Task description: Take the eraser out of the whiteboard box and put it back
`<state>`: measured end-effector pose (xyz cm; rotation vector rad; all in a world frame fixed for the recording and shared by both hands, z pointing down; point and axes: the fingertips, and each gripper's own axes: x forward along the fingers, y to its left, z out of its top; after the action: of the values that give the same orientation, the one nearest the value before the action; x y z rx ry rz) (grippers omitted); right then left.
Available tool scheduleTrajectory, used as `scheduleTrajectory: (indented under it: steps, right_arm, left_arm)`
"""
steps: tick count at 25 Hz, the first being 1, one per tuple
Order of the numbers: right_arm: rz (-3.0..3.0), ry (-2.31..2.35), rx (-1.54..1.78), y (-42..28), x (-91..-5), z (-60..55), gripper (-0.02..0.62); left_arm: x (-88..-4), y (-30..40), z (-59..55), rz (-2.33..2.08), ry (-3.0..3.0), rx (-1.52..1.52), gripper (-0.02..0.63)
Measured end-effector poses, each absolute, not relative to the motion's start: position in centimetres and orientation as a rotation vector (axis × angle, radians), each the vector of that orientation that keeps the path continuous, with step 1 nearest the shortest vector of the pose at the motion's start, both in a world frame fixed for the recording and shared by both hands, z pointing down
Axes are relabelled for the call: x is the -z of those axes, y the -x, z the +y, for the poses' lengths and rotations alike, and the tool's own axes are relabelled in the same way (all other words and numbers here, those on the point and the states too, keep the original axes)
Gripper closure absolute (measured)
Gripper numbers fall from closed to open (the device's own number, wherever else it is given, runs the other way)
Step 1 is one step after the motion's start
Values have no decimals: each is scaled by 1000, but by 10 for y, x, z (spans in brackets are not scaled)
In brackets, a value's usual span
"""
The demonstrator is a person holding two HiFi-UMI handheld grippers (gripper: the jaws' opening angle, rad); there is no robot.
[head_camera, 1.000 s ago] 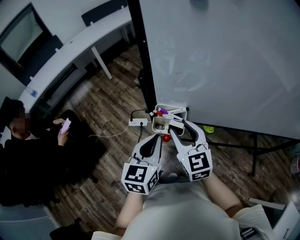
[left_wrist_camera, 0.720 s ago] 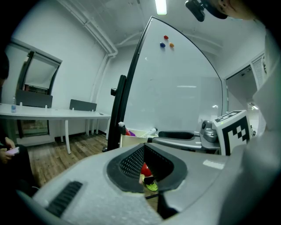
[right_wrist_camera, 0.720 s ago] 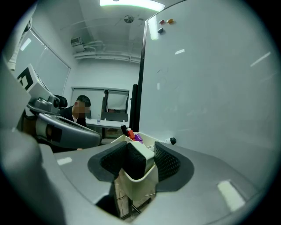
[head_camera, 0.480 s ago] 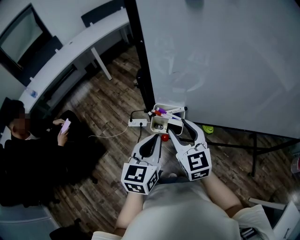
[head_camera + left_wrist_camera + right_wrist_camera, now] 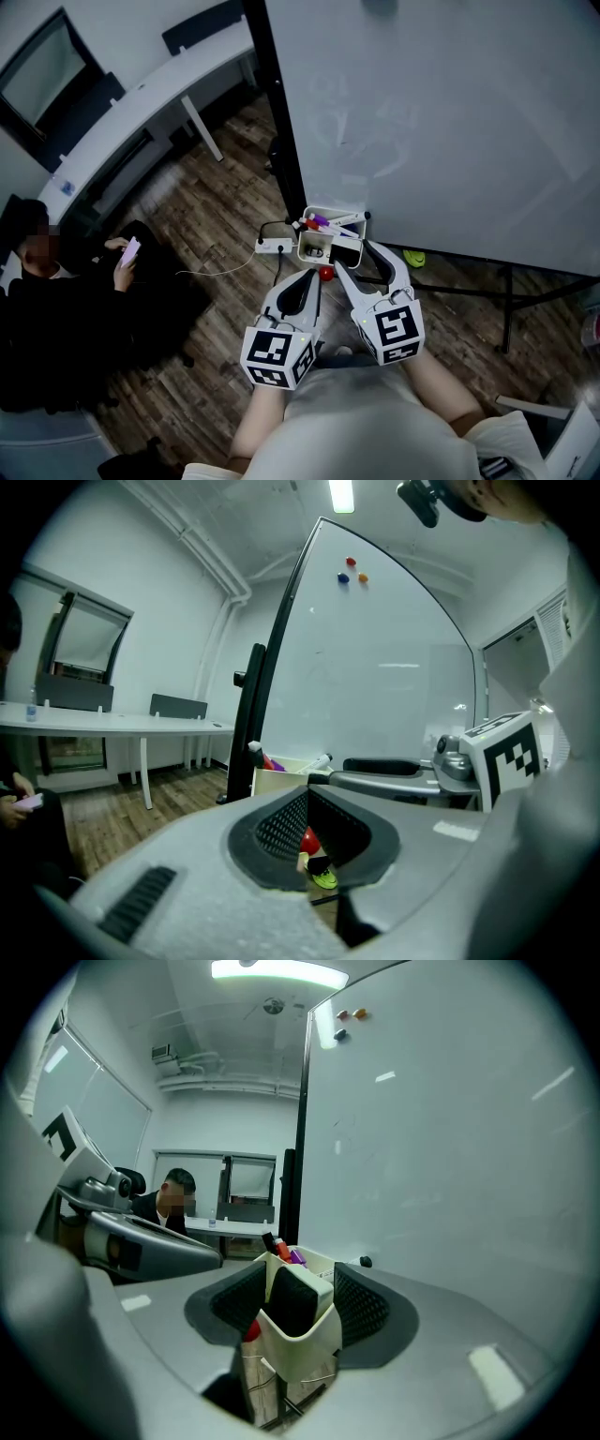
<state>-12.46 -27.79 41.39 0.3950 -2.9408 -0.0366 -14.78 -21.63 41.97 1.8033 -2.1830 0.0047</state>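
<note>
At the foot of the whiteboard, the white whiteboard box hangs by the black frame post, above the wood floor.

Right gripper: jaws apart and just been opening. They stand either side of the near end of the box, and I see neither pad pressing. In the right gripper view the eraser stands upright inside the box, dark felt face toward the camera and white back behind it, directly between the two pads. It sits in the box and is not gripped.

Left gripper: jaws together, nothing between them. It sits just beside the right gripper, tips just short of the box's lower corner. Through the gap under its pads I see a red round thing and a yellow-green object lower down.

Further back in the box are markers with red and purple caps, one white barrel lying across the rim.

Floor: a white power strip with its cable lies left of the box.

Far left, a seated person in dark clothes holds a phone.

Three small magnets sit high on the board.
</note>
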Motion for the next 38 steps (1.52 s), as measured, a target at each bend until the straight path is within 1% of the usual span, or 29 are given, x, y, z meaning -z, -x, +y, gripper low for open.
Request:
scheduleTrajectory:
  steps: [5, 18, 26, 38]
  right_arm:
    - [-2968, -394, 11, 120, -402, -271, 382]
    - [-2970, -442, -24, 106, -394, -237, 534]
    - [-2967, -490, -48, 92, -385, -205, 588]
    - [-2948, -519, -87, 61, -382, -147, 589]
  left_arm:
    - [-418, 145, -213, -2183, -1800, 0, 604]
    - [-415, 138, -193, -2163, -1833, 13, 604]
    - [-406, 127, -165, -2152, -1862, -7, 604]
    - [-402, 98, -114, -2128, -1880, 1, 604]
